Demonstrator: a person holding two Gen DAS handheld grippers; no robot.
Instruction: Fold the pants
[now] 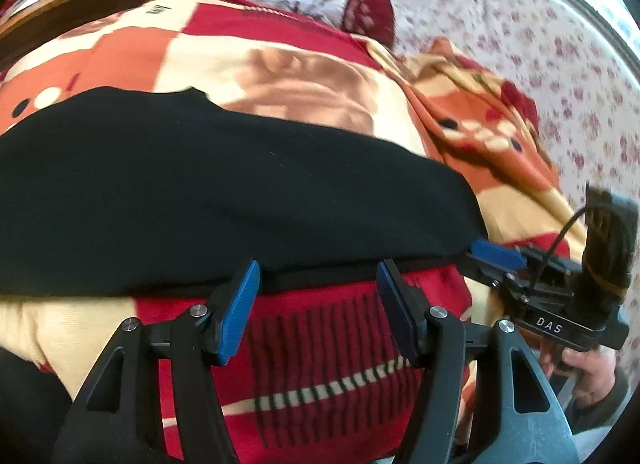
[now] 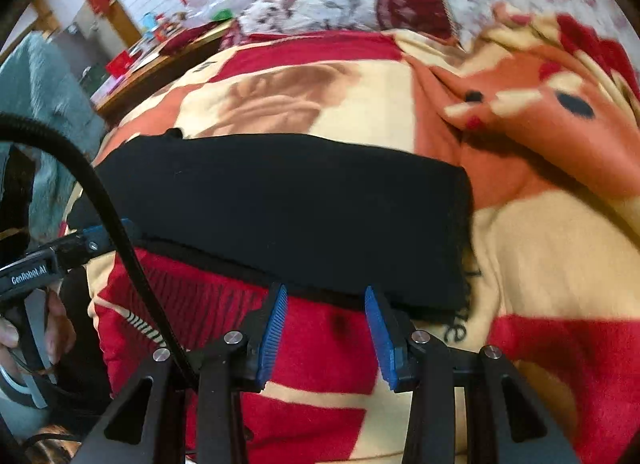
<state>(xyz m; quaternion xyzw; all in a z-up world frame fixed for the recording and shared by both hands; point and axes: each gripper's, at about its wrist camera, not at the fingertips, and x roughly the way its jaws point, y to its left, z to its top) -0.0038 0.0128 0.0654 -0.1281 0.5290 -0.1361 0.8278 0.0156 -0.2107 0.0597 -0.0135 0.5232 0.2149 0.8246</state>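
The black pants (image 1: 224,192) lie flat on the patterned blanket (image 1: 320,76) covering the bed, long axis running across both views, near hem just ahead of both tools. The left tool (image 1: 316,296) stands wide open and empty at that hem. The right tool (image 2: 326,324) is partly open, also empty, near the pants' right-hand end, equally close.

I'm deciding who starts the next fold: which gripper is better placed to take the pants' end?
Probably the right gripper: it is open at the near hem of the black pants close to their end. The left gripper, also open, faces the middle.
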